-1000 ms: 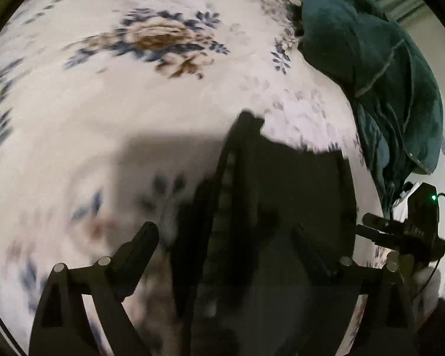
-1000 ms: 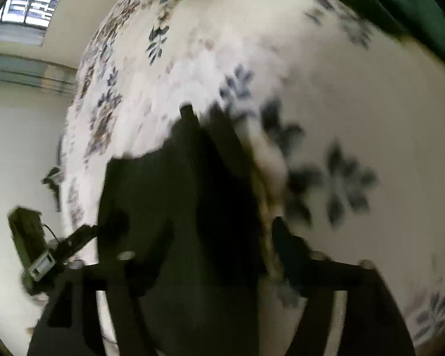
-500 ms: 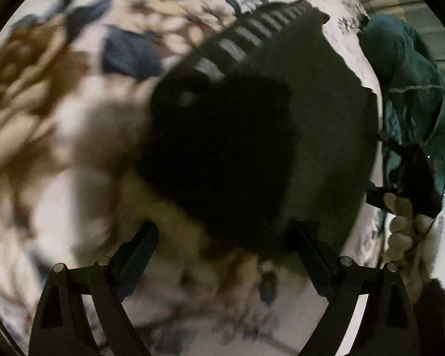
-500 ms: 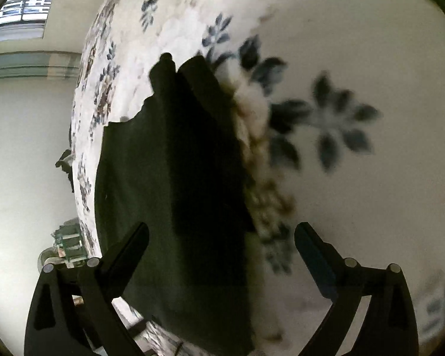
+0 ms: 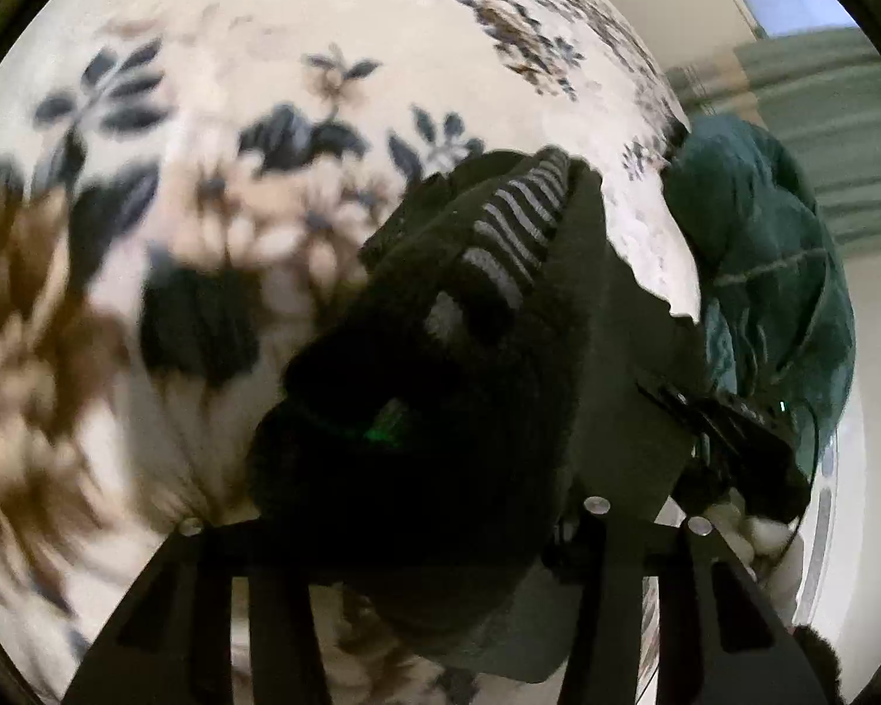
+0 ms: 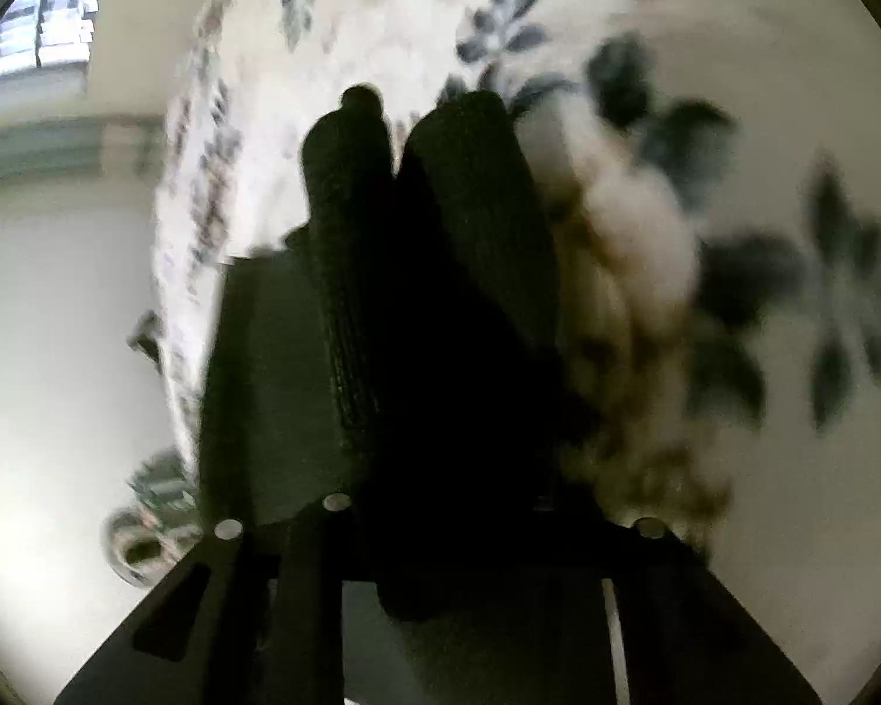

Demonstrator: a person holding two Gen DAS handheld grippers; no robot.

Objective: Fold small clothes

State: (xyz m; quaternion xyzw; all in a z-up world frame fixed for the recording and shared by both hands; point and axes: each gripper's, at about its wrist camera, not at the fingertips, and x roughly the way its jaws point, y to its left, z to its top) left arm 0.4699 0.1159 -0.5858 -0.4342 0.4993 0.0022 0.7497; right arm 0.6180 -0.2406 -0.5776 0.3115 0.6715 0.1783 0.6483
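Left wrist view
- Garment: a small dark knit piece of clothing with a band of grey stripes (image 5: pixel 499 252) fills the space straight ahead of the left gripper (image 5: pixel 393 529) and bunches over it, with a flatter dark panel running off to the gripper's right.
- Left gripper: its frame has drawn close together and the cloth is heaped right where the tips would be, so I judge it pinched on the garment; the tips themselves are hidden.
- Surface: a cream bedspread printed with blue and brown flowers (image 5: pixel 205 117) lies beyond and to the gripper's left.
- Other cloth: a crumpled teal garment (image 5: pixel 757 247) sits farther off to the right, apart from the dark one.
- Right gripper: its black body with a green light (image 5: pixel 734 429) shows at the right, at the dark cloth's far edge.

Right wrist view
- Garment: here the dark cloth rises ahead of the right gripper (image 6: pixel 440 529) in two upright lobes, a flatter panel to its left.
- Right gripper: frame narrow, cloth buried in it; likely gripping, tips unseen.

Progress
- Done: both edges seem picked up.
- Left: no finished fold shows; the piece must still be doubled and laid flat, and the teal one looks untouched.
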